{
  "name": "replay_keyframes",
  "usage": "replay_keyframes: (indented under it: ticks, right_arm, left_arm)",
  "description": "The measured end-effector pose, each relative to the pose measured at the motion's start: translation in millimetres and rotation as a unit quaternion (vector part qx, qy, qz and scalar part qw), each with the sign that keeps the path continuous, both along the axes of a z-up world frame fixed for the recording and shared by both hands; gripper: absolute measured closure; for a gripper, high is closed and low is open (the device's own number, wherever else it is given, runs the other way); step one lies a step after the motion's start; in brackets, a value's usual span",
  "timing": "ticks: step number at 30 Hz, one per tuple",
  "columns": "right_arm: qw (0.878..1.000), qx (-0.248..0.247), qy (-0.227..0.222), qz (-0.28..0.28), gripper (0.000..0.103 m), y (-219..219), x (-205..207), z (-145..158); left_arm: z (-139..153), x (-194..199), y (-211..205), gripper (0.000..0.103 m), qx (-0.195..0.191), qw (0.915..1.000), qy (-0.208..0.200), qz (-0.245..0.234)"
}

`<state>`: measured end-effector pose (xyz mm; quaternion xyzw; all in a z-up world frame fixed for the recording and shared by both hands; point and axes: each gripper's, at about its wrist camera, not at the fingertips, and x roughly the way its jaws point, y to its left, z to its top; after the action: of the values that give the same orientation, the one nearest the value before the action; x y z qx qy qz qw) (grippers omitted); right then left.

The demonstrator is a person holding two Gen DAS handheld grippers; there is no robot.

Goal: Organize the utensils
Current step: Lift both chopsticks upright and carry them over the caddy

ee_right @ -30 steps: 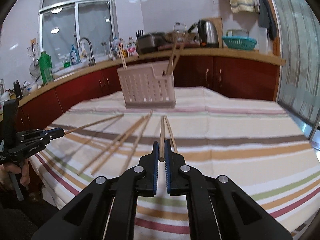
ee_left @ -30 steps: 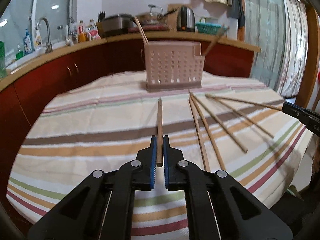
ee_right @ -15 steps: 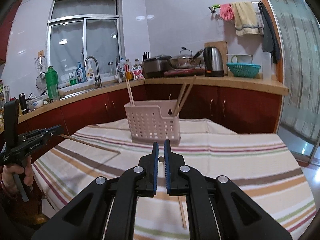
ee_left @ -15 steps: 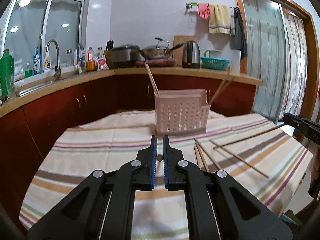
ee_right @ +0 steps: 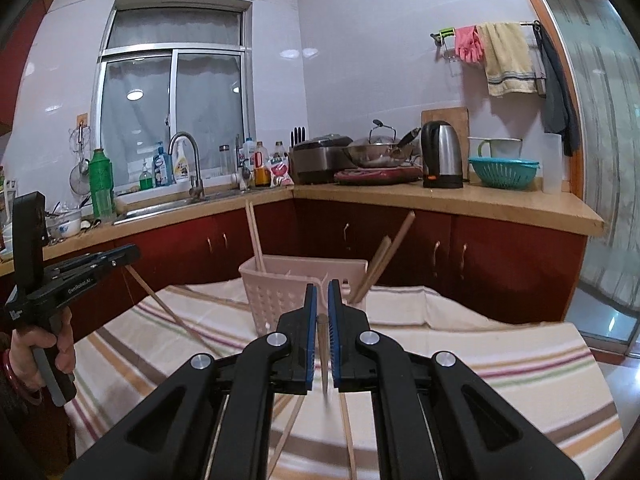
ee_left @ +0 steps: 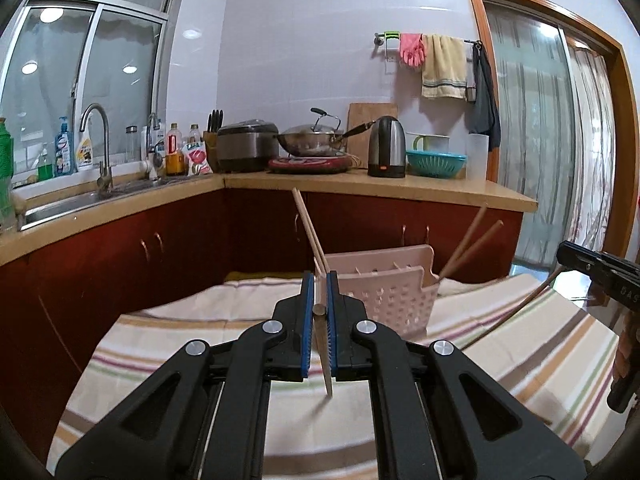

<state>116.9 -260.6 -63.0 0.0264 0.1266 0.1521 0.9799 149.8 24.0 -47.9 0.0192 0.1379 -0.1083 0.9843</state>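
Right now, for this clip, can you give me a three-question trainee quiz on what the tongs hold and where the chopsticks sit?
1. True or false: both tongs grip a chopstick.
2. Which holder end has two chopsticks leaning out: A) left, B) right?
3. Fill in: loose chopsticks lie on the striped ____.

Key:
1. True: left tongs and right tongs each clamp a chopstick.
2. B, in the pink holder.
3. Tablecloth.

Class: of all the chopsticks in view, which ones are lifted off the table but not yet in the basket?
The two clamped chopsticks: one in the left claw, one in the right claw, hanging down; others stand in the basket or lie flat.
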Motion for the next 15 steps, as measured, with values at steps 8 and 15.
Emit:
replay_keyframes:
  ticks: [8, 15]
  right_arm:
    - [1.000, 0.007, -0.013, -0.005, 0.096, 3.2, 35.0, 9.7]
    - [1.000, 0.005, -0.021, -0.009, 0.096, 9.9, 51.6, 9.7]
  left_arm:
    - [7.2, 36.9, -5.3, 0.096, 0.001, 0.9999, -0.013, 0.002]
    - [5.6, 55.1, -7.4, 0.096, 0.000, 0.9999, -0.016, 0.000]
